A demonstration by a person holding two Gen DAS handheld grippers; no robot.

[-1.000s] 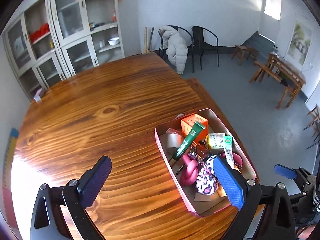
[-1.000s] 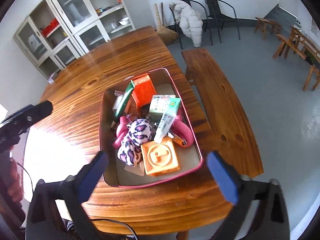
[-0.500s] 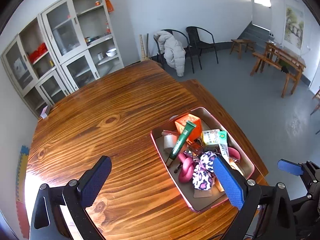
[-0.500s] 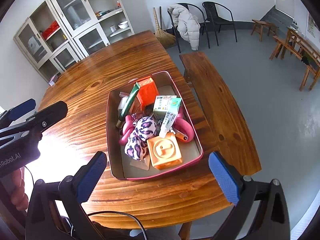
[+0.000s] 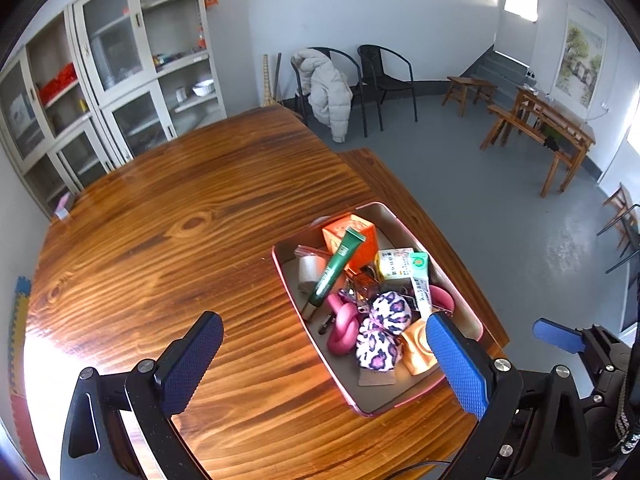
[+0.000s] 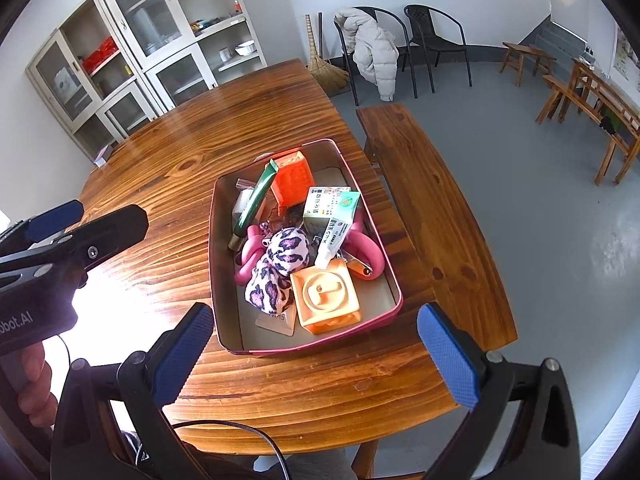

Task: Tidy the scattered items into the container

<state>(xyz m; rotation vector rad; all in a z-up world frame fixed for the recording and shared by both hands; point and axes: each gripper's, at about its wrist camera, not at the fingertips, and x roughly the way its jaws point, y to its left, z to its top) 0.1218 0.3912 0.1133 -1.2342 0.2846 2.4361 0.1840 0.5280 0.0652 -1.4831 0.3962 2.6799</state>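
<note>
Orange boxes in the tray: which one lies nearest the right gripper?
The pale orange box with the round embossed top, at the tray's near end; the brighter one sits at the far end.

A wooden table (image 6: pixel 248 128) with pronounced grain occupies the centre of the room. A wooden bench (image 6: pixel 432 216) stands along its right edge. A small pale item (image 6: pixel 102 156) lies at the far left corner of the table. White glass-door cabinets (image 6: pixel 160 40) line the far wall beyond the table. A straw broom (image 6: pixel 320 64) leans against the wall beside them. Two black chairs (image 6: pixel 436 40) stand next to the broom; a pale padded jacket (image 6: pixel 376 56) hangs over the left one. Wooden stools and a desk (image 5: pixel 556 128) stand at the right wall under a landscape picture (image 5: pixel 580 64). The floor (image 6: pixel 540 200) is grey.
</note>
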